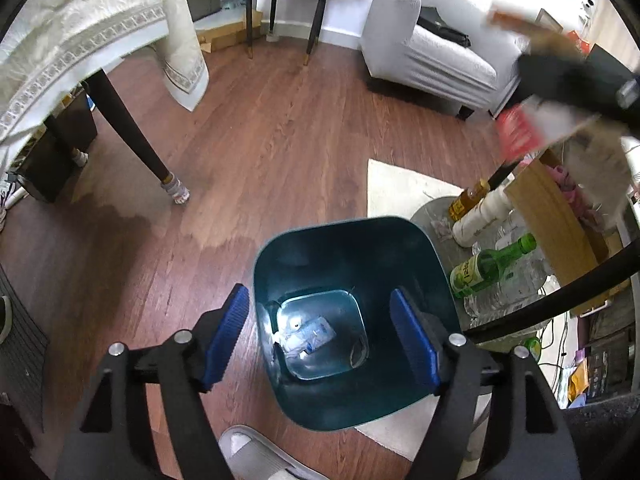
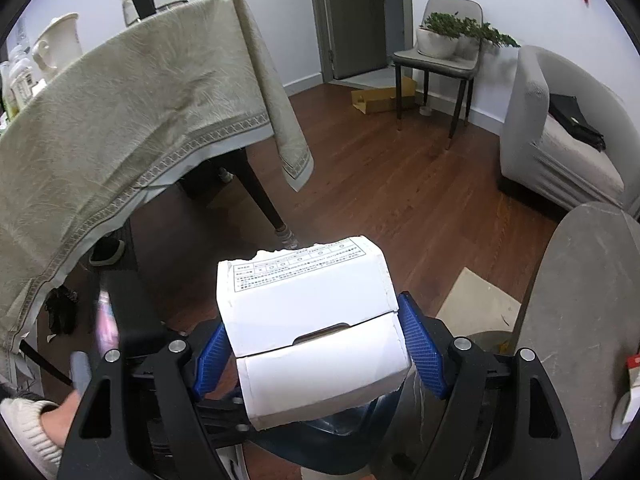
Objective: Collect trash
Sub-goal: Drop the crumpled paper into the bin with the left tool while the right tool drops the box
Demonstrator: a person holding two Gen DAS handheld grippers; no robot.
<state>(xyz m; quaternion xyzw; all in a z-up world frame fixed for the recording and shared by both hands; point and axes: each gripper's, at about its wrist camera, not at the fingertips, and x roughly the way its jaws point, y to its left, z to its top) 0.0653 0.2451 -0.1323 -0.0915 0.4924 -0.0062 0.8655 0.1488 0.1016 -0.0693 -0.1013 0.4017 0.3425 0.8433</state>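
A dark teal trash bin [image 1: 416, 264] stands on the wood floor below my left gripper [image 1: 320, 340], which is open and empty above the bin's mouth. Crumpled plastic wrappers [image 1: 308, 336] lie at the bin's bottom. My right gripper [image 2: 316, 352] is shut on a torn white cardboard box [image 2: 312, 320] with a printed label, held above the bin's rim [image 2: 344, 424]. In the left wrist view the right gripper [image 1: 576, 80] shows blurred at the upper right with the box.
A round low table [image 1: 436, 208] right of the bin holds a green bottle [image 1: 492, 264], a white bottle [image 1: 480, 216], an amber bottle [image 1: 468, 198] and a wooden board [image 1: 556, 220]. A cloth-covered dining table [image 2: 120, 120], a chair [image 2: 440, 60] and a grey sofa [image 2: 560, 132] stand around.
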